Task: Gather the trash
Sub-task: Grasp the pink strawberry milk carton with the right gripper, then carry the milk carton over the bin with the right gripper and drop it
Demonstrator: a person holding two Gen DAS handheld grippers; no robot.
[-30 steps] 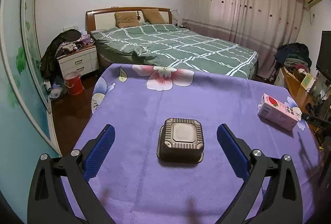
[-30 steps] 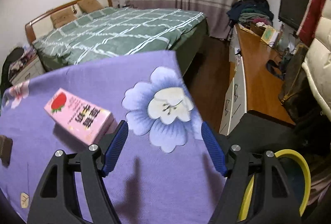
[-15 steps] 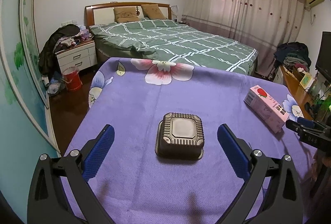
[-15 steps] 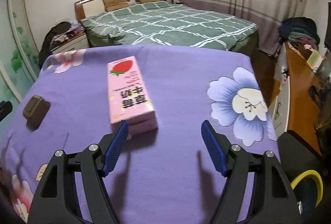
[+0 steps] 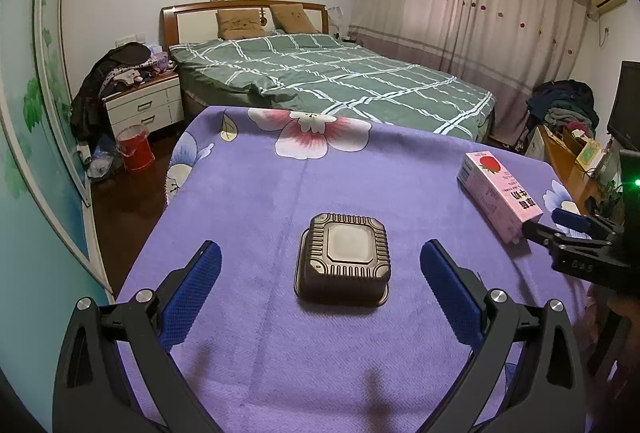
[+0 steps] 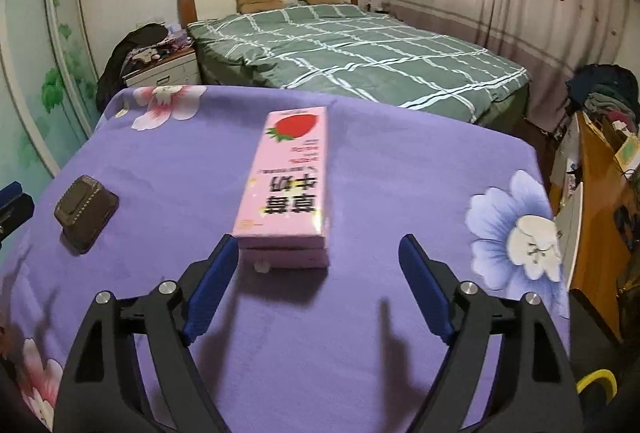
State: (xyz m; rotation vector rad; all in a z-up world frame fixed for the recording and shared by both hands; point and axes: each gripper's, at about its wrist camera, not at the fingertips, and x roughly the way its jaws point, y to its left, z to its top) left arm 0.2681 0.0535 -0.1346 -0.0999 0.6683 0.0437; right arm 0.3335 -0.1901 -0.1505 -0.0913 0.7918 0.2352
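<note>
A pink strawberry milk carton (image 6: 286, 189) lies flat on the purple flowered cloth (image 6: 360, 333), its near end just ahead of my right gripper (image 6: 318, 253). That gripper's jaws are opening, and the carton lies beyond the fingertips, not between them. In the left wrist view the same carton (image 5: 498, 195) lies at the right, with the right gripper (image 5: 560, 223) at its near end. A dark plastic food tray (image 5: 344, 263) sits upside down on the cloth, just ahead of my left gripper (image 5: 320, 259), which stands open and empty. The tray (image 6: 86, 207) also shows at the left of the right wrist view.
A bed with a green checked quilt (image 5: 332, 81) stands behind the table. A white nightstand (image 5: 144, 107) piled with clothes and a red bucket (image 5: 134, 147) are at the far left. A wooden desk (image 6: 600, 201) runs along the right, and a yellow rim (image 6: 596, 383) shows low right.
My right gripper has swung left across the cloth, bringing the pink carton from its left side to straight ahead, and its jaws have widened. The left gripper has stayed put over the tray.
</note>
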